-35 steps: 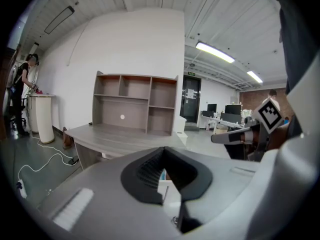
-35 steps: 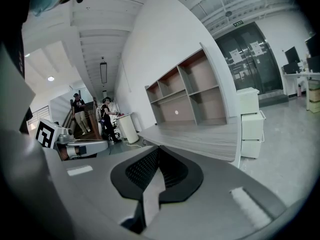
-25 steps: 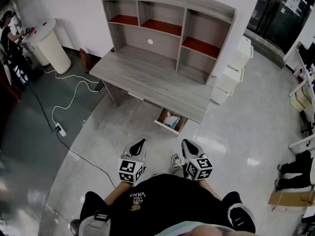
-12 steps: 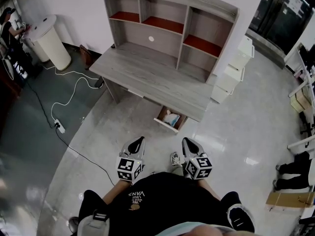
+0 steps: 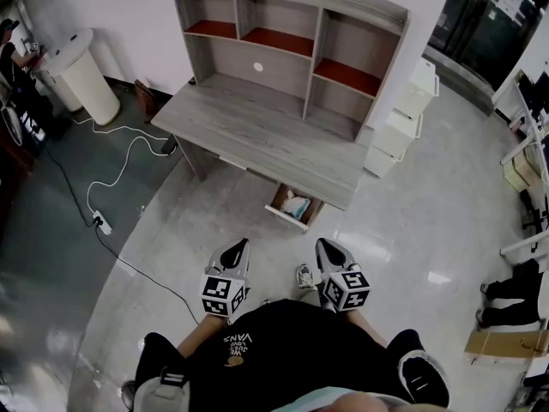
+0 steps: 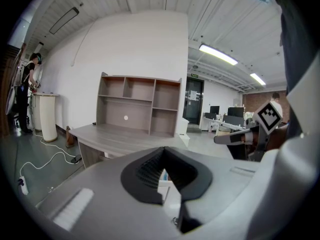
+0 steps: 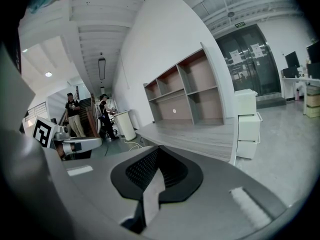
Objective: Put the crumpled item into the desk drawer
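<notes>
Since the crumpled item (image 5: 297, 204) already lies in the open drawer (image 5: 285, 218) under the desk's (image 5: 257, 136) near right edge, hold your left gripper (image 5: 240, 249) and right gripper (image 5: 326, 249), both pinched shut and empty, well back from it.

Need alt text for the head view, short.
An open drawer under a grey wooden desk with shelves holds a pale crumpled item. The person stands back from it on the glossy floor, left gripper and right gripper held low in front.
</notes>
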Demonstrator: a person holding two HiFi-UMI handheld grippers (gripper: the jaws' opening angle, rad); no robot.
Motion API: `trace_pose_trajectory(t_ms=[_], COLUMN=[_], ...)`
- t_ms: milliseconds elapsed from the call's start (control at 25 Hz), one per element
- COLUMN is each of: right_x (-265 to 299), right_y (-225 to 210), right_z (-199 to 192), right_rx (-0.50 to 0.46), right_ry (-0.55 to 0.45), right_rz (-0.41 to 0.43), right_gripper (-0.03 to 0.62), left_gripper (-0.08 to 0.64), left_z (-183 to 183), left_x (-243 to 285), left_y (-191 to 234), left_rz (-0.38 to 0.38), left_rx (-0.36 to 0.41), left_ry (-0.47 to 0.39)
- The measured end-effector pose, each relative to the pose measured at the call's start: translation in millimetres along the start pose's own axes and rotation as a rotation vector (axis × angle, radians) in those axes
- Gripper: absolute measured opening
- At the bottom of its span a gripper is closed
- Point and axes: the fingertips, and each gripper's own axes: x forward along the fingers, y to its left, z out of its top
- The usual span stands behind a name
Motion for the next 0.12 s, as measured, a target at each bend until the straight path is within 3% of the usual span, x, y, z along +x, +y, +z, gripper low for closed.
trace_pose_trajectory(t_ms=[120], right_x=[-1.1], right_y=[1.0], right_z=[-1.0], right_rx=[-0.004], right_ry=[0.01], right_rz=[0.006], right_gripper=[0.002], left_gripper=[0.052], left_z=[-1.8], left_x=[-2.2], left_y=[0.8], left_rz=[0.006], left_rx=[-0.006], left_ry=[0.007])
